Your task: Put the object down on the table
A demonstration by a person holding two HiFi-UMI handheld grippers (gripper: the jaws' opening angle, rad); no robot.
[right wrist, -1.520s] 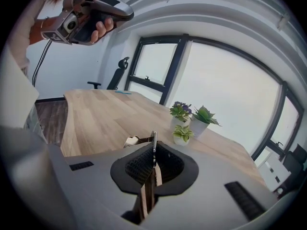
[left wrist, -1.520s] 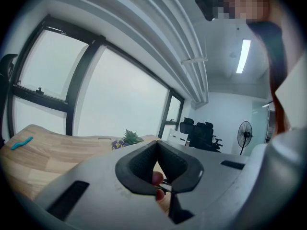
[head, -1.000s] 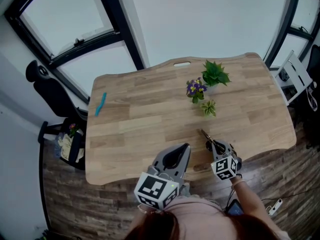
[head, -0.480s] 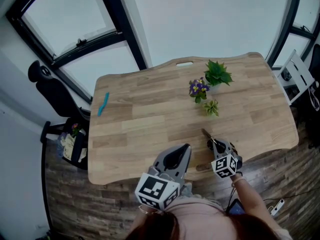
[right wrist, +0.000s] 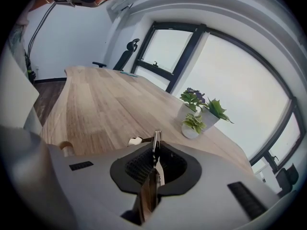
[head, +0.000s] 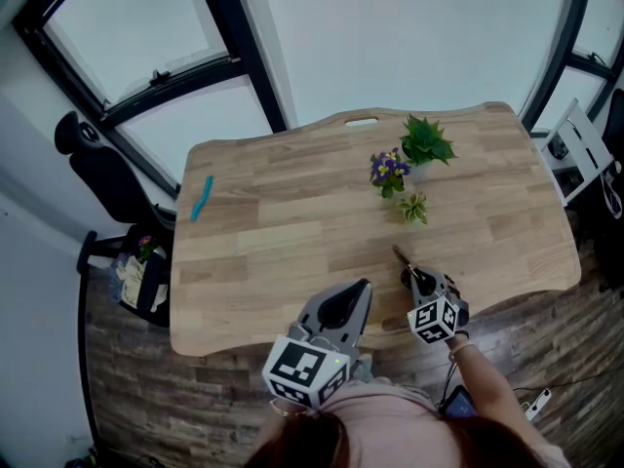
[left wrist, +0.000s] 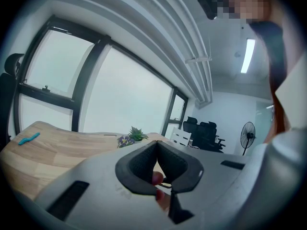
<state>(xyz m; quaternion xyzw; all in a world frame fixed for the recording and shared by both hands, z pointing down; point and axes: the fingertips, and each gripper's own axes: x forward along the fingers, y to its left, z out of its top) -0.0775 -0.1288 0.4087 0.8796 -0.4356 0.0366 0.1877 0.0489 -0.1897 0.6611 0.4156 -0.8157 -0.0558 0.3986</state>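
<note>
Not yet set down: slim brown metal-tipped tool (right wrist: pixel 156 139) clamped edge-on in the tightly closed jaws of the right gripper (head: pixel 413 277) over the near edge of the pale wooden worktop (head: pixel 283 232), left gripper (left wrist: pixel 156 150) jaws pressed together on nothing, lowering and release left to do.
</note>
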